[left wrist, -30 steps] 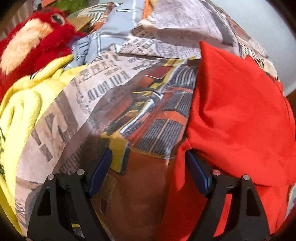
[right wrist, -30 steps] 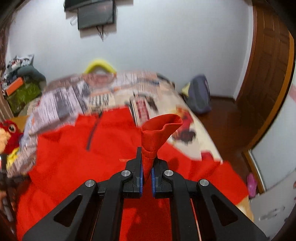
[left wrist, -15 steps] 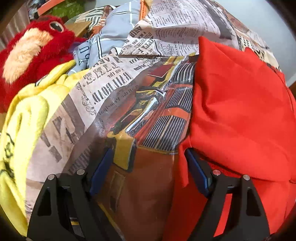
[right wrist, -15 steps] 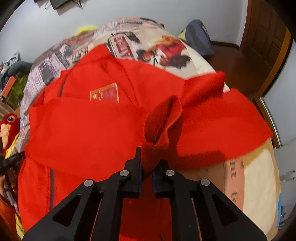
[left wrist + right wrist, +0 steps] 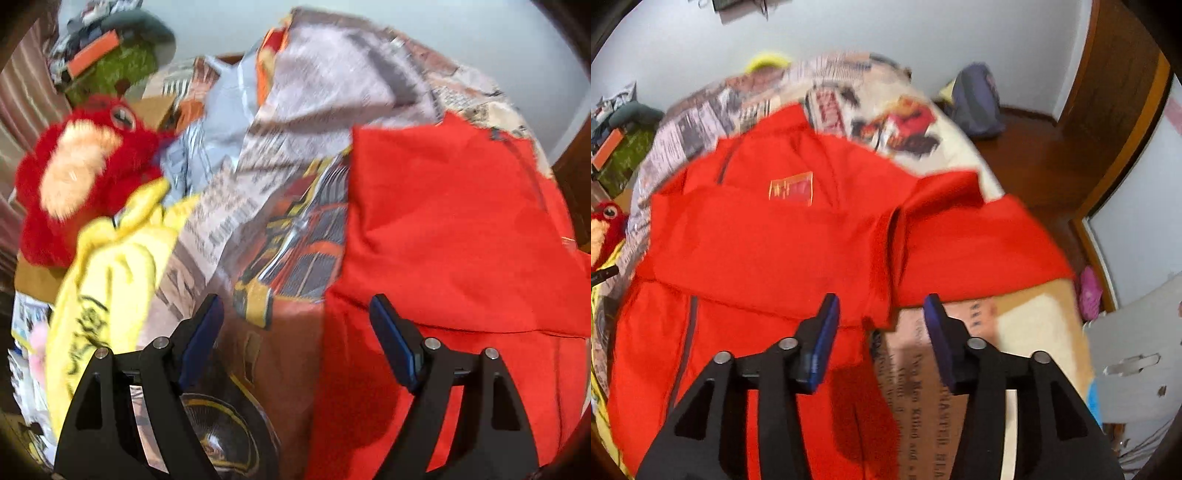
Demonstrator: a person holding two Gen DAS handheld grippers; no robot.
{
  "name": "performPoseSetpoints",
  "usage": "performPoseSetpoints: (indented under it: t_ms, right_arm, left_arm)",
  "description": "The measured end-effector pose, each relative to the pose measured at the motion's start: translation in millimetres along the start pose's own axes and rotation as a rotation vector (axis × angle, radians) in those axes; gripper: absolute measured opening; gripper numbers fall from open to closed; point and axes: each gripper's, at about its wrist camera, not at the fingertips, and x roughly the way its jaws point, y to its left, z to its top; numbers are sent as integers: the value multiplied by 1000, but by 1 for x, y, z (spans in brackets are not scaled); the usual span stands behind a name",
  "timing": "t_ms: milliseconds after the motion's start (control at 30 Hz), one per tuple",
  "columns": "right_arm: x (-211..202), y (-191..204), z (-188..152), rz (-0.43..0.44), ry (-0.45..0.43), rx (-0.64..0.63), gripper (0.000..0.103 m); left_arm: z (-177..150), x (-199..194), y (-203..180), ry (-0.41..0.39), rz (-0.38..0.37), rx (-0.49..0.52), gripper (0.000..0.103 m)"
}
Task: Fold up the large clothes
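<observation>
Right wrist: gripper [image 5: 881, 310] over jacket [image 5: 768, 254] edge.

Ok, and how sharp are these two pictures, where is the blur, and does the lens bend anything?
Left wrist view: motion blur smears the red plush toy and the printed bedsheet; the left claw stays crisp. Right wrist view: the red jacket and its chest patch look soft, the right claw sharp. Both views: fisheye curving, dark corners.

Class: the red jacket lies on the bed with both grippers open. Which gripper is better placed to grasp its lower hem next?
Probably the right gripper: the red jacket lies directly beneath it. The left gripper mostly overhangs the bedsheet.
</observation>
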Motion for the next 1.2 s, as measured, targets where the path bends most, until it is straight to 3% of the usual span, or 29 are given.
performPoseSetpoints:
  t_ms: [100,233,300,400,567,800,1033,1200]
  right_arm:
    - [-25,-12,9,-18,-80,13,54]
    - [-52,-33,20,-33,-176,66,71]
    - [-62,-46,22,-42,-214,102,73]
    - [-64,-66,24,-50,-221,149,73]
    - [-39,-110,17,-50,-163,281,73]
    - [21,-157,-5,39,-29,465,73]
    - [75,-187,-9,114,56,631,73]
    - [101,-192,-2,67,57,679,73]
  left_arm:
    - [8,-29,-21,-60,-21,45,81]
    - [17,-65,-59,-131,-73,109,81]
    - [23,-80,-80,-164,-106,150,81]
    - [28,-95,-110,-195,-157,203,82]
    - [32,-105,-163,-219,-225,284,85]
    - [22,-66,-226,-133,-297,365,85]
    - [5,-12,-259,-24,-299,407,85]
    - [-2,14,-266,26,-305,392,85]
